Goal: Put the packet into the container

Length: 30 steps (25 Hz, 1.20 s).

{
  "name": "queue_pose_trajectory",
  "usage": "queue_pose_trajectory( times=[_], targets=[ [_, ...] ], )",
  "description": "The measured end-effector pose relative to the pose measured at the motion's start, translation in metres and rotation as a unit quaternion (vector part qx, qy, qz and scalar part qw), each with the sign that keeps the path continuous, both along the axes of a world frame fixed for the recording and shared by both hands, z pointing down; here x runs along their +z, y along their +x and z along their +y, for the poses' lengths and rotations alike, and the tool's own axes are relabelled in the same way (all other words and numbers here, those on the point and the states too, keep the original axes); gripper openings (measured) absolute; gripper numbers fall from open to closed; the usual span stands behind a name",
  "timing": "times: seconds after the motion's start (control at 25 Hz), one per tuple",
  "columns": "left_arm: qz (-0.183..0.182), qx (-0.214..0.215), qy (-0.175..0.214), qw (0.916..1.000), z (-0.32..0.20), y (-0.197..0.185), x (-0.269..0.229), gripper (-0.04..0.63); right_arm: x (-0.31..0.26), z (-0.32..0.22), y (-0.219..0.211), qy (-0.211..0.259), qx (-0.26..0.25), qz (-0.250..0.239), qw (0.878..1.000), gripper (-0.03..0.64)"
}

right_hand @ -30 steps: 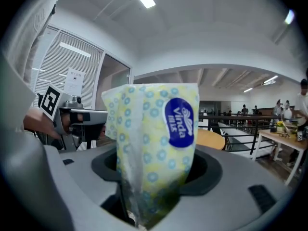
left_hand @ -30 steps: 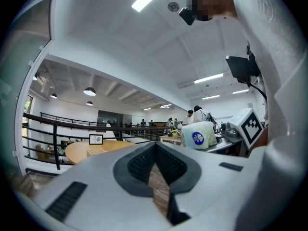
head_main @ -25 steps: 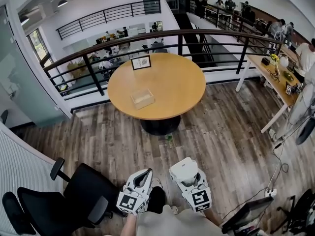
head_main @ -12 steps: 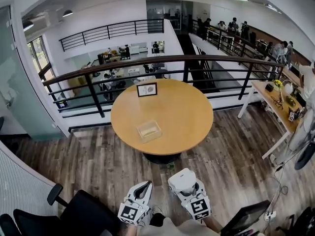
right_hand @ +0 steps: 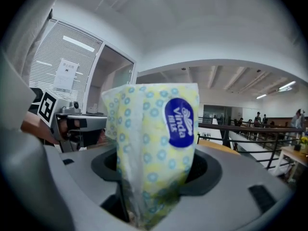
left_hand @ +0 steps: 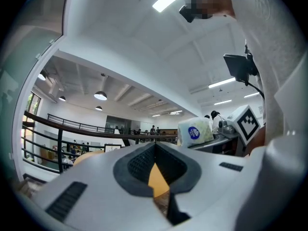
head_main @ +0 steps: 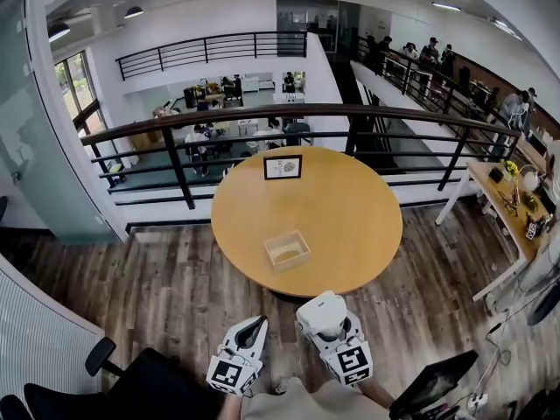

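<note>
Closer now looms the round worktop (head_main: pixel 350 201) as you carry the packet (right_hand: pixel 154 143) upright, clamped in your right hand-held gripper (head_main: pixel 325 316), likely ready to drop into the open container (head_main: pixel 288 250); your left hand-held gripper (head_main: pixel 256 325) rides alongside, jaws together, empty.

Round wooden table (head_main: pixel 350 221) with container (head_main: pixel 291 262), framed picture (head_main: pixel 283 167)

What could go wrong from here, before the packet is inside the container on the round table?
1. The right gripper pinches only the lower end of the soft packet, which stands tall above the jaws; it may bend or slip.
2. The container is small and stands free on the table, and the left gripper is not near it; the packet might catch its rim and push it aside.
</note>
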<state>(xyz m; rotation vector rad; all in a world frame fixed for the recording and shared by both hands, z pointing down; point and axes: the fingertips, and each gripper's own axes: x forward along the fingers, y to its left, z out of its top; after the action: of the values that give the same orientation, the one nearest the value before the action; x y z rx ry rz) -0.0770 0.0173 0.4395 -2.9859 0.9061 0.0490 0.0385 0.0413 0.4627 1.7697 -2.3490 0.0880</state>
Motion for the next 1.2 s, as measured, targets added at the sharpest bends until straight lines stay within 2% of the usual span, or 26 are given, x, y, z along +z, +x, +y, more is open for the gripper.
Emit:
queue_pose_trajectory(
  times=[0.36,0.6,0.88,1.2],
  targets=[
    [0.001,-0.013,-0.023,0.9996,-0.035,-0.006,0.011,0.005,0.019,-0.031,-0.011,-0.03,-0.014,-0.008,0.999,0.308],
    [-0.008,-0.03,-0.025,0.9992,-0.075,-0.004,0.013,0.005,0.021,-0.079,-0.005,-0.03,-0.03,-0.013,0.999,0.308],
    [-0.017,-0.054,-0.016,0.9983,-0.14,0.014,0.001,0.006,0.006,-0.148,0.014,-0.012,-0.054,-0.028,0.998,0.308],
    [-0.024,-0.074,-0.008,0.9969,-0.197,0.036,-0.018,0.006,-0.01,-0.208,0.053,0.002,-0.057,-0.034,0.998,0.308]
  ],
)
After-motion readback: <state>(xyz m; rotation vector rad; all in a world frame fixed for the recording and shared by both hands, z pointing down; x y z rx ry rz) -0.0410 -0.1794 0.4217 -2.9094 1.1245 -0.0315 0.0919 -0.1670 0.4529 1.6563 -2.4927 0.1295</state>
